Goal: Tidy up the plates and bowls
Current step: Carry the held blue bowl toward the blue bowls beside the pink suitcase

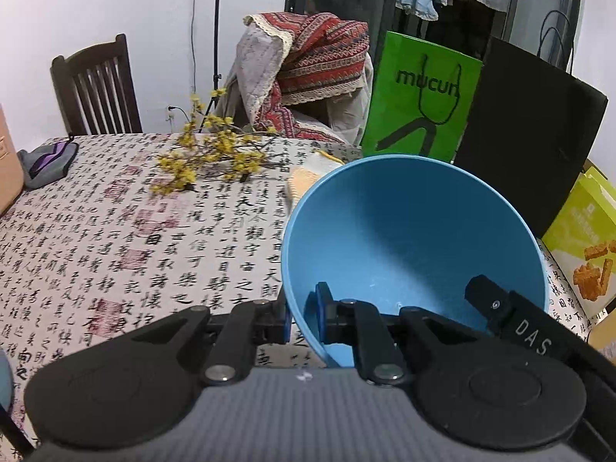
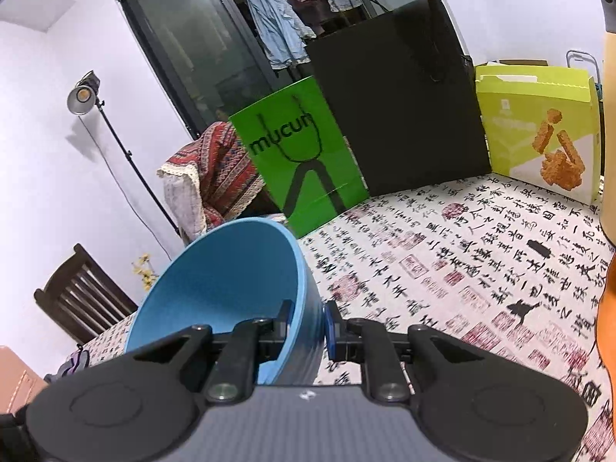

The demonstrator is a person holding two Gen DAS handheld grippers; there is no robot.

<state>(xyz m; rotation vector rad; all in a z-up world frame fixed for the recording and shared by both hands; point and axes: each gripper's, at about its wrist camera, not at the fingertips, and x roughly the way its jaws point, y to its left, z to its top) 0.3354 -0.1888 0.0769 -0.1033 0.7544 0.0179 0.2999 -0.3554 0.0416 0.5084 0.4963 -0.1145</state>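
One blue bowl (image 1: 404, 231) hangs tilted above the table, gripped from both sides. My left gripper (image 1: 304, 317) is shut on its left rim, one pad inside and one outside the wall. In the right wrist view the same blue bowl (image 2: 223, 281) fills the lower left, and my right gripper (image 2: 308, 327) is shut on its right wall. The right gripper's black finger (image 1: 487, 298) also shows inside the bowl's right side in the left wrist view. The bowl is empty. No plates are in view.
The table has a calligraphy-print cloth (image 1: 115, 238). On it lie a yellow flower branch (image 1: 215, 154), a folded cloth (image 1: 308, 177) and a grey-purple pouch (image 1: 46, 161). A green bag (image 2: 304, 154), a black bag (image 2: 404, 107) and a snack box (image 2: 539, 127) line the far edge. A dark chair (image 1: 96, 88) stands behind.
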